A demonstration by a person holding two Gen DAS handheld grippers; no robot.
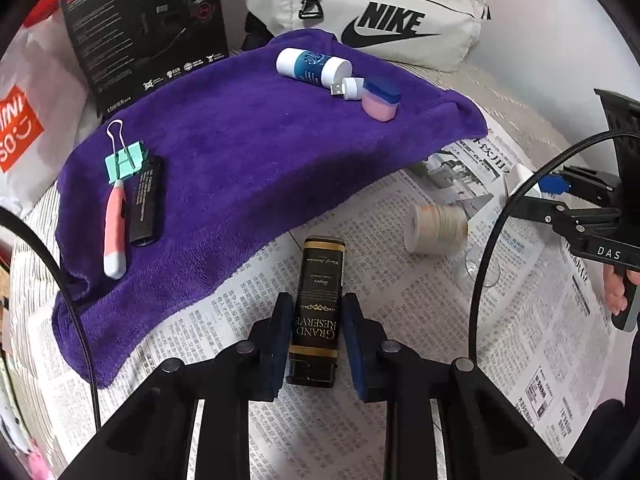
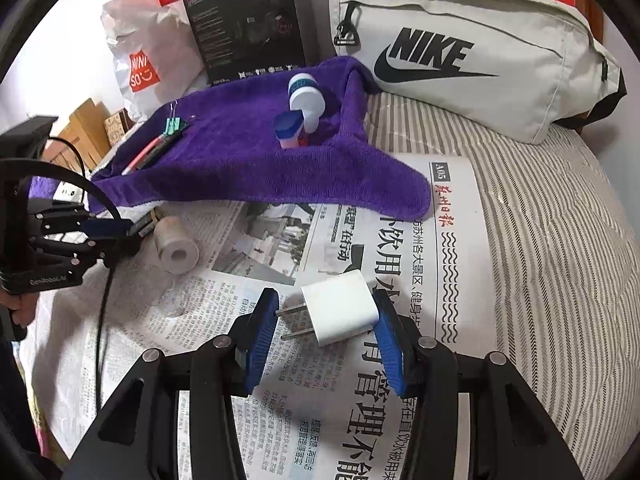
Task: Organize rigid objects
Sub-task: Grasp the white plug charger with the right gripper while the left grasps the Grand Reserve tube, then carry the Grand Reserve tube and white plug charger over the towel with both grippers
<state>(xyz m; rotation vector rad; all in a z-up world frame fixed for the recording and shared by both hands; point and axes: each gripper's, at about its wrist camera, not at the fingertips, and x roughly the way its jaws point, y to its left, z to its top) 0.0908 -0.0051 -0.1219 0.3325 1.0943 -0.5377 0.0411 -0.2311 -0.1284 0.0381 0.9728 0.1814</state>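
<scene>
My left gripper [image 1: 316, 340] is clamped on a black "Grand Reserve" lighter [image 1: 318, 312] lying on the newspaper [image 1: 400, 320] just beside the purple towel [image 1: 240, 160]. My right gripper [image 2: 326, 336] stands apart around a white plug adapter [image 2: 340, 308] on the newspaper, one pad [image 2: 386, 340] touching its body.

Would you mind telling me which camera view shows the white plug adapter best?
The right wrist view: the white plug adapter lies close between the open fingers, prongs visible. In the left wrist view it is only a small sliver behind a cable.
</scene>
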